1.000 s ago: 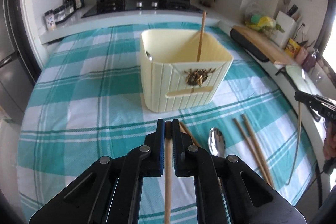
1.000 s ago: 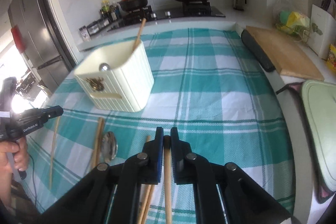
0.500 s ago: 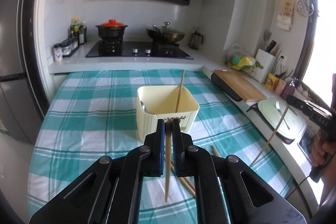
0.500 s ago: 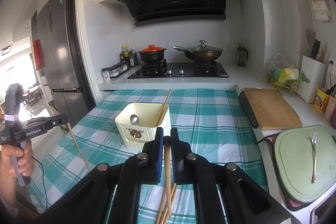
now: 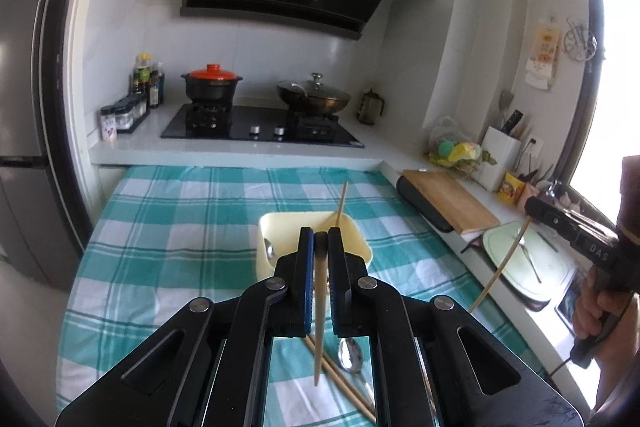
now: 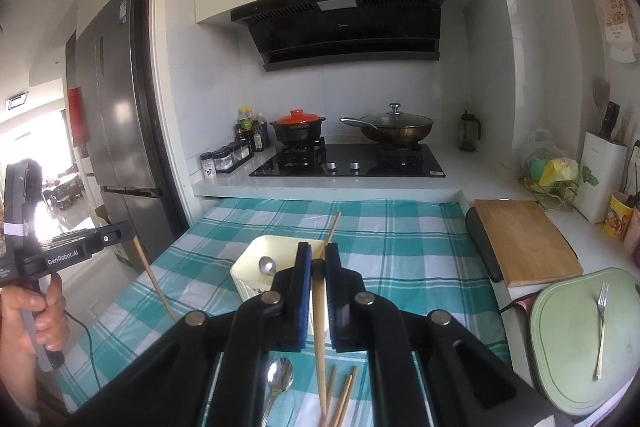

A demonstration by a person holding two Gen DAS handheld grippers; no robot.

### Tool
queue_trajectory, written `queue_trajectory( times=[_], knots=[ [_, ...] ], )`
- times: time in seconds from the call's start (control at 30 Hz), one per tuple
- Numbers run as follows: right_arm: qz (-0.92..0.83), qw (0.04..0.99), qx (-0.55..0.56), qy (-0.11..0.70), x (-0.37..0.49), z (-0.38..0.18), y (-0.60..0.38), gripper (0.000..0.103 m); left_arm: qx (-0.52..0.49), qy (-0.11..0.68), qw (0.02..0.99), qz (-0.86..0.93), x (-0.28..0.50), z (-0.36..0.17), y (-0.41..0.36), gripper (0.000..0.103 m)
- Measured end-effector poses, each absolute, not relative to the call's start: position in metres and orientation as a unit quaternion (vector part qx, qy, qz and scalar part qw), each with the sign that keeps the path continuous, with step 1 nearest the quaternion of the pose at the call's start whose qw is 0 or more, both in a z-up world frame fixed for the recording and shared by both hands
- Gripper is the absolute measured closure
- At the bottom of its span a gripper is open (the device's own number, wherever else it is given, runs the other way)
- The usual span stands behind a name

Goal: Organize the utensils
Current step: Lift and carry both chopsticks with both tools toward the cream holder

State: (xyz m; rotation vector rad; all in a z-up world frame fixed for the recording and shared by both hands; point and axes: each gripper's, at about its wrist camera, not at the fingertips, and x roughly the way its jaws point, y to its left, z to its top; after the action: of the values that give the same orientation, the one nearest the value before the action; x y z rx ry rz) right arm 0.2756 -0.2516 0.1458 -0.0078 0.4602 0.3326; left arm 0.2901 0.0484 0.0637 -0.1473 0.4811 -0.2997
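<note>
My left gripper (image 5: 320,235) is shut on a wooden chopstick (image 5: 318,331) that hangs down from its jaws above the checked cloth. My right gripper (image 6: 318,254) is likewise shut on a second chopstick (image 6: 319,331). Ahead of both, a cream utensil holder (image 5: 362,247) (image 6: 250,269) stands on the cloth with one chopstick (image 5: 342,201) and a spoon (image 6: 267,264) inside. Two more chopsticks (image 5: 344,383) and a spoon (image 5: 350,351) lie on the cloth below the grippers. Each gripper, hand-held, shows at the edge of the other's view.
A wooden cutting board (image 6: 524,239) and a green board (image 6: 568,331) with a fork (image 6: 600,327) sit on the counter to the right. Behind the cloth are a hob (image 5: 260,125) with two pots and spice jars (image 5: 120,113). A fridge (image 6: 116,107) stands left.
Both grippers rose and tilted up, each lifting its chopstick off the cloth. The holder now sits lower and smaller in both views.
</note>
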Motion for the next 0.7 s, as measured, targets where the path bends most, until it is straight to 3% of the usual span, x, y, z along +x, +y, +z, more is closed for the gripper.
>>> queue_trajectory(
  times=[0.7],
  knots=[
    [0.204, 0.953, 0.006, 0.222, 0.373, 0.184, -0.21, 0.096, -0.086, 0.201, 0.966, -0.138, 0.368, 0.127, 0.048, 0.099]
  ],
)
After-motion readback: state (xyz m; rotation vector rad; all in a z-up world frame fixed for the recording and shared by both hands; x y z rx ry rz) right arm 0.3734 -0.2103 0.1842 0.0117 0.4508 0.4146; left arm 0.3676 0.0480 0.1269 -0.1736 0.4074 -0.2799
